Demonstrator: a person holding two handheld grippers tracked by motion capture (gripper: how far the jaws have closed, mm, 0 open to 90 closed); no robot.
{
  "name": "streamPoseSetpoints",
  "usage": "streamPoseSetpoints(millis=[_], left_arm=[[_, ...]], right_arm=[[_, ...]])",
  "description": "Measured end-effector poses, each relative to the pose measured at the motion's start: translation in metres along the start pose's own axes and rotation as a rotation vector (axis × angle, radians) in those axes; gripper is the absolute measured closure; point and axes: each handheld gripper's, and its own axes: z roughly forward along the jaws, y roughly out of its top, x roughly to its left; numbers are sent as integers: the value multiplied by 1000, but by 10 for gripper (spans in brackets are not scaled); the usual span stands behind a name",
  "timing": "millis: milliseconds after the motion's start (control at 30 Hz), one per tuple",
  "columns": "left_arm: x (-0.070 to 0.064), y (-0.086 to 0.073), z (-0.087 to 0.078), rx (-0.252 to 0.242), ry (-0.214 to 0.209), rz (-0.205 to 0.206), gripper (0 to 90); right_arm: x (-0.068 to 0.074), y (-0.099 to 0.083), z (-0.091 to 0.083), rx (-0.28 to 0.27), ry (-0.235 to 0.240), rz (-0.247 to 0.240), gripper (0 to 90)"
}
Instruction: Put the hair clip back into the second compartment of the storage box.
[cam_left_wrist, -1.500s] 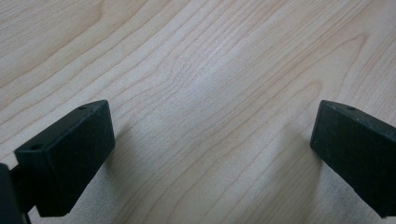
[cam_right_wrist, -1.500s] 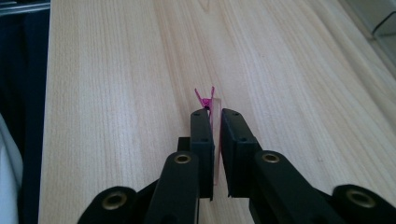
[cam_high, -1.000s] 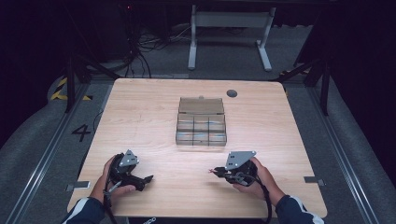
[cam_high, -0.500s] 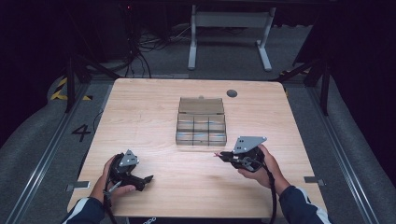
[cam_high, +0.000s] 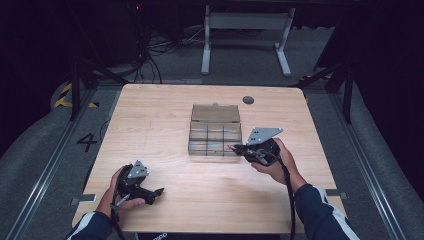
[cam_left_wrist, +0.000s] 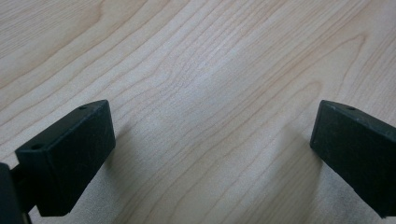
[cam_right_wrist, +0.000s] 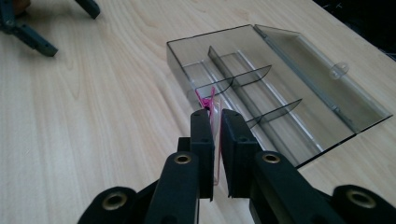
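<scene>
My right gripper (cam_right_wrist: 214, 123) grips a pink-tipped clear packet (cam_right_wrist: 211, 105) beside the compartment box (cam_high: 215, 134). My left gripper (cam_high: 159, 191) rests on the worktop (cam_high: 165, 115), jaws spread wide.

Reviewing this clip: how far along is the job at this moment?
Done: the clear compartment box lies open on the table, its compartments apparently empty. In hand: the right gripper is shut on a small pink-marked clear item beside the box's near corner. Left: placing it; the left gripper rests open over bare wood.

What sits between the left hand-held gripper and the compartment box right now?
Nothing: in the high view, bare table runs from the left hand-held gripper to the compartment box.
</scene>
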Motion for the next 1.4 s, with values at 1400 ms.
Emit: streamPoseSetpoints(millis=[1400], left_arm=[[-15, -15, -12, -6, 19, -22, 14]], right_arm=[[-44, 41, 85, 80, -27, 24, 845]])
